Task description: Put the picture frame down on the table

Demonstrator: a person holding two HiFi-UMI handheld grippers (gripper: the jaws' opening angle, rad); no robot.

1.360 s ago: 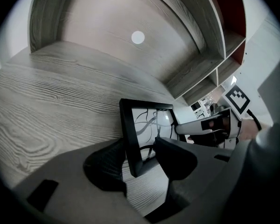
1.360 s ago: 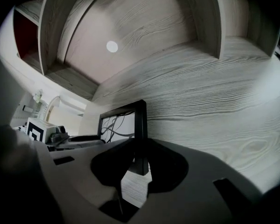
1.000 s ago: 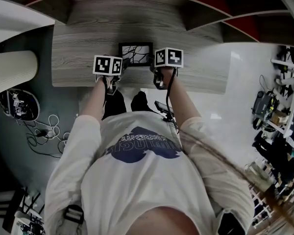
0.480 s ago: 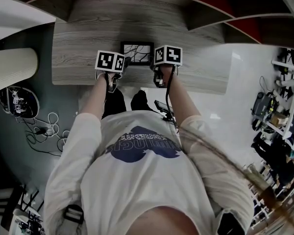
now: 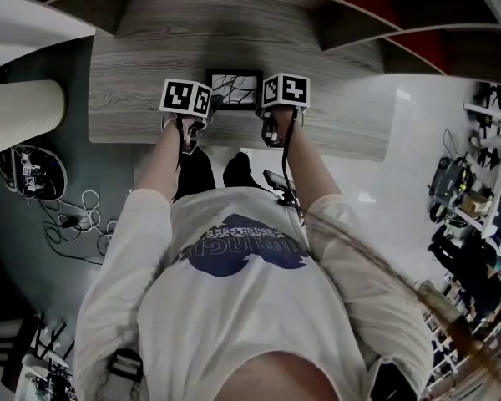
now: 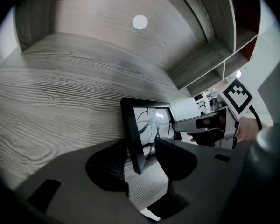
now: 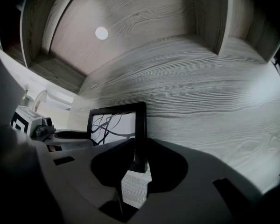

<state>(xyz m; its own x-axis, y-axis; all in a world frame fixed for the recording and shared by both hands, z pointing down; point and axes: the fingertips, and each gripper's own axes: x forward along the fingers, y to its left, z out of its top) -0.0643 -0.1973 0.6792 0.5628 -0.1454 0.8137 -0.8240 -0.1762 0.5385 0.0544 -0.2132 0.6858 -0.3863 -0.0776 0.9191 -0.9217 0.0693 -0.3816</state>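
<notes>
While clamping the right gripper (image 7: 139, 166) on one side edge of the picture frame (image 7: 113, 125) and the left gripper (image 6: 142, 167) on the other, holding it upright over the wooden table (image 7: 214, 92). Can't tell if the bottom touches, jaws block that bit. Can't read the shirt (image 5: 234, 253) print either, too warped.

left side: grey-green floor (image 5: 108, 182) carries a loose tangle of pale cables (image 5: 77, 224). a round dark base (image 5: 29, 178) with small parts on it lies just beside them. a pale rounded cylinder (image 5: 21, 115) sits above that, at the picture edge. right side: glossy white floor (image 5: 392, 165), then an open rack (image 5: 484, 165) crowded with items too small to identify. a white round disc (image 6: 140, 22) is set in the wood-grain back panel (image 7: 144, 17). a red surface (image 5: 422, 44) shows behind.
</notes>
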